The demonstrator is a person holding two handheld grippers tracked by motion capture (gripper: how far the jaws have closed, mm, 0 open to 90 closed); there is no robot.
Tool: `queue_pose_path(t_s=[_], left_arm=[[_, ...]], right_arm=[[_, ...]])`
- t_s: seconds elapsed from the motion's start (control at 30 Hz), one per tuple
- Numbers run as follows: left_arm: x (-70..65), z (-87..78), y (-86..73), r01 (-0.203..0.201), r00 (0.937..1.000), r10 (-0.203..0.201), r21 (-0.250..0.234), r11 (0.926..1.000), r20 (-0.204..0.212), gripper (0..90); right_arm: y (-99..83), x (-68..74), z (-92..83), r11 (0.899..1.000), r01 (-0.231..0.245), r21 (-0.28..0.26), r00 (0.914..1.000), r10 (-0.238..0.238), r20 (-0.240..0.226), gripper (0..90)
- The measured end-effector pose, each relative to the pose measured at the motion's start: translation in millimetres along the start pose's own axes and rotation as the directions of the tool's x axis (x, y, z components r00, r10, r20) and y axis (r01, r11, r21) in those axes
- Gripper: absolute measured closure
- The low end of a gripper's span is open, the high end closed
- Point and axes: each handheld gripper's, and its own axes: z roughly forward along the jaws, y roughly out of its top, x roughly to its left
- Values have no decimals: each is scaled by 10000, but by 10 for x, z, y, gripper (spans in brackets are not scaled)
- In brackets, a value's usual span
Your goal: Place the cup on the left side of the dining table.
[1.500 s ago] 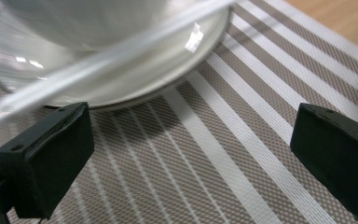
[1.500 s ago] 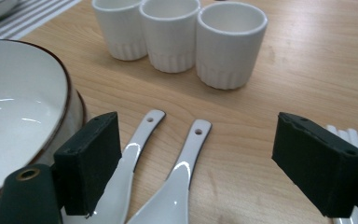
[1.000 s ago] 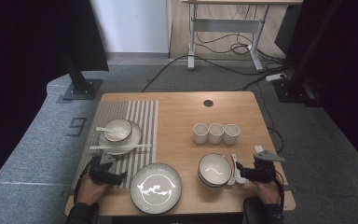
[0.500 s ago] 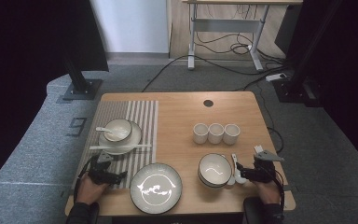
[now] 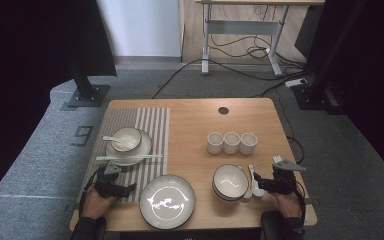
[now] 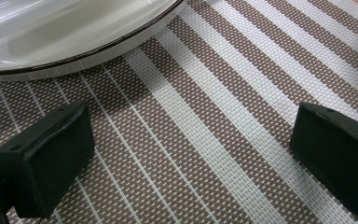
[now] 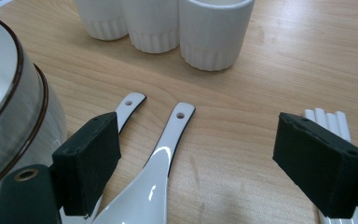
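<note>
A staged recording room rather than a home: the wooden table (image 5: 195,125) stands on grey carpet (image 5: 340,165), flanked by black stands (image 5: 82,82), with loose cables (image 5: 240,50) and a desk frame (image 5: 242,30) behind it.

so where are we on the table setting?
Looks done: one place on the striped placemat, small white bowl on saucer with chopsticks across it. In hand: nothing gripped; the right gripper sits open over two white ceramic spoons beside the dark-rimmed bowl, and the left gripper is open on the mat. Likely left: spoons, bowl, large plate, three white cups.
</note>
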Motion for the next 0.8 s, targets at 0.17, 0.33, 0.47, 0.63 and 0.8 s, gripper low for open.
queue_pose_path(t_s=[0.17,0.33,0.47,0.63,0.8], left_arm=[[0,0,0,4,10000,-4,-2,10000,-1,0],[0,0,0,4,10000,-4,-1,10000,0,0],[0,0,0,4,10000,-4,-2,10000,0,0],[0,0,0,5,10000,-5,-1,10000,-1,0],[0,0,0,5,10000,-5,-2,10000,-2,0]], right_arm=[[82,20,2,9999,20,138,10000,-19,-74,141],[174,26,32,9987,-236,453,9997,240,-79,126],[251,17,51,9978,-164,635,9997,173,-142,117],[380,-22,114,9954,-69,958,9995,98,-297,110],[474,-44,155,9930,16,1181,9996,17,-279,104]])
